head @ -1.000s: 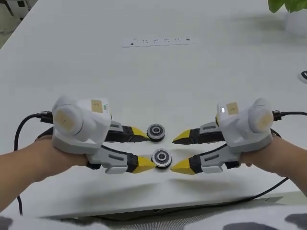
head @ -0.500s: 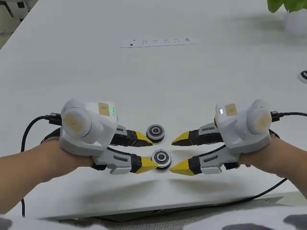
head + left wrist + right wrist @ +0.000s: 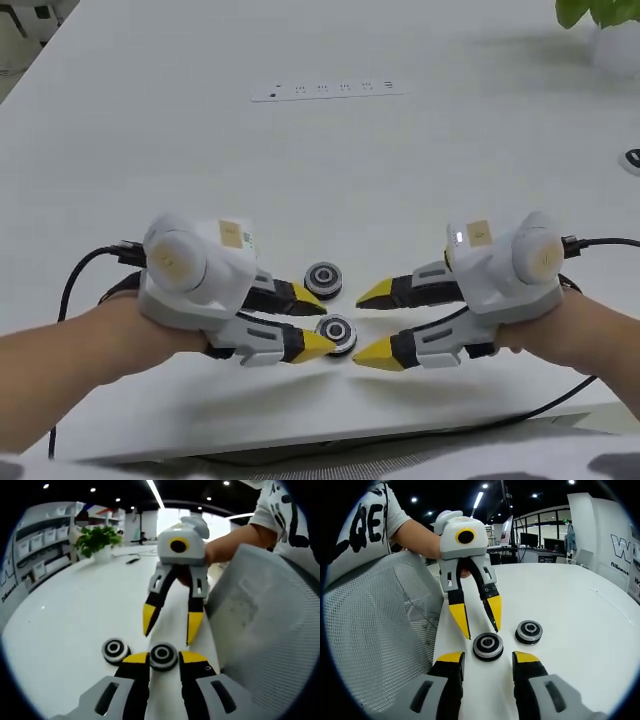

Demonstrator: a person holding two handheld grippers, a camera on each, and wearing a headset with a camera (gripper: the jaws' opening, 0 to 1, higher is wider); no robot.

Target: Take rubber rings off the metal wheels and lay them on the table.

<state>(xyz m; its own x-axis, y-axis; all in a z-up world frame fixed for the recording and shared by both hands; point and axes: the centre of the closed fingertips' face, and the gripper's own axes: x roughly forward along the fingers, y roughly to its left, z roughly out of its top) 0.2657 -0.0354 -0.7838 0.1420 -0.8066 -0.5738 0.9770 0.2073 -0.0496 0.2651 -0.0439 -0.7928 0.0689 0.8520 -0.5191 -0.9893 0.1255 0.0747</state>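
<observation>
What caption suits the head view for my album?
Left gripper and right gripper, both open, face each other across the near wheel; the far wheel lies just beyond on the table.

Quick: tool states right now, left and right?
Left tool: open, near wheel between its tips.
Right tool: open, holding nothing.

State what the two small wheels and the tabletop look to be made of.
Near round wheel and far round wheel: silvery metal, judging by bright glinting rings; their dark matte bands look like rubber. White tabletop: smooth, faintly glossy, probably laminate.
</observation>
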